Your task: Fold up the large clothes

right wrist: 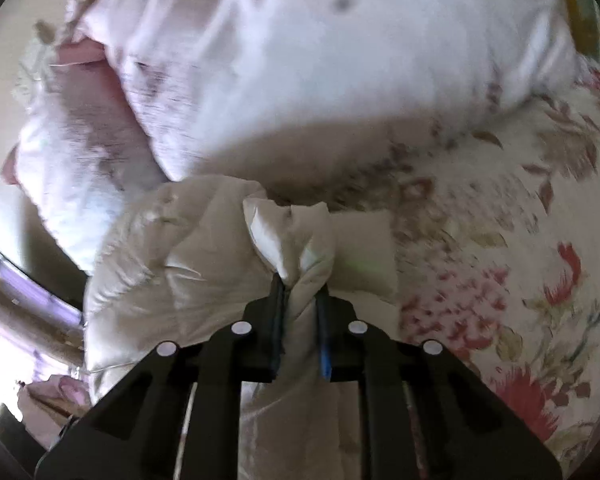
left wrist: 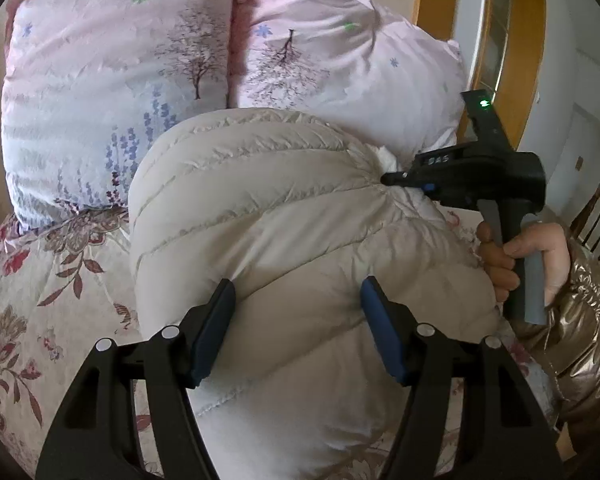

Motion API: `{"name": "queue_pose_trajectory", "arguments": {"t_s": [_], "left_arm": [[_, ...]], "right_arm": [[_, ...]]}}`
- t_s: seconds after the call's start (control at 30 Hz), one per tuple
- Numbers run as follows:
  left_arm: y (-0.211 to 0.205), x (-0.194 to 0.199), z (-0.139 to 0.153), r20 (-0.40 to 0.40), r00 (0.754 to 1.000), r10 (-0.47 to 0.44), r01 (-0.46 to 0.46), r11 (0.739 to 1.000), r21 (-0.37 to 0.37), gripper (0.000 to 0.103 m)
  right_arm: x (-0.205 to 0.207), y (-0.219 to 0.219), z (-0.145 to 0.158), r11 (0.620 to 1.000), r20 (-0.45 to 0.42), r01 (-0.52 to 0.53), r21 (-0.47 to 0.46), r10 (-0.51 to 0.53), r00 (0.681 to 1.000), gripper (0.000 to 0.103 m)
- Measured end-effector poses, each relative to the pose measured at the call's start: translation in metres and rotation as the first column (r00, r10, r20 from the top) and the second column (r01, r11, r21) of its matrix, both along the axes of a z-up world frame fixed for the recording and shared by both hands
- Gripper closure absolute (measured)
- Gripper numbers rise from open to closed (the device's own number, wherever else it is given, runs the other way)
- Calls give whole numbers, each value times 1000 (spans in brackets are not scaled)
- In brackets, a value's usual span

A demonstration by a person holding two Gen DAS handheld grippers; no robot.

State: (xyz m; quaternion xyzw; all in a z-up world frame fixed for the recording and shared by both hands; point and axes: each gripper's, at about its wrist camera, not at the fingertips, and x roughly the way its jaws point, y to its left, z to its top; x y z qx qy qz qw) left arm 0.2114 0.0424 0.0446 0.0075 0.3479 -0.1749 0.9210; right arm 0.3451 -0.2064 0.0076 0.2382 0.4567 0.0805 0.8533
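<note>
A cream quilted down jacket (left wrist: pixel 284 208) lies bunched in a thick lump on the floral bedsheet (left wrist: pixel 40 312). My left gripper (left wrist: pixel 298 300) stands wide at the lump's near side, both blue pads pressed into the padding, which bulges between them. At the jacket's right edge my right gripper (left wrist: pixel 388 179) pinches a gathered bit of fabric, and creases radiate from it. In the right wrist view the right gripper (right wrist: pixel 300 294) is nearly shut on a puckered fold of the jacket (right wrist: pixel 204 248), which rises past the fingertips.
Two pink tree-print pillows (left wrist: pixel 120 80) (right wrist: pixel 300 60) lie right behind the jacket. A person's hand (left wrist: pixel 536 256) in a shiny bronze puffer sleeve (left wrist: pixel 580 344) holds the right gripper's handle. A wooden door frame (left wrist: pixel 516 60) and a chair (left wrist: pixel 596 216) stand at the right.
</note>
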Motion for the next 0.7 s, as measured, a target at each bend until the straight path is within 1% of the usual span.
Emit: {"name": "queue_pose_trajectory", "arguments": {"t_s": [0.2,0.47,0.6,0.7], "left_arm": [[-9,2,-9,-5,1000,-9,9,1000,2,37],[-15,1,-17,-7,1000,-16,16,1000,4,36],[-17,4,-20,-13,1000,-24,24,1000,2,36],[-14,10,-26,-43,998,-36,35,999,-25,36]], "right_arm": [[0,-1,-13,998,-32,49,-50,-51,998,88],[1,-6,-26,996,-52,71,-53,-74,996,88],[2,-6,-28,995,-66,81,-66,-85,994,85],[2,-7,-34,994,-74,90,-65,-95,993,81]]}}
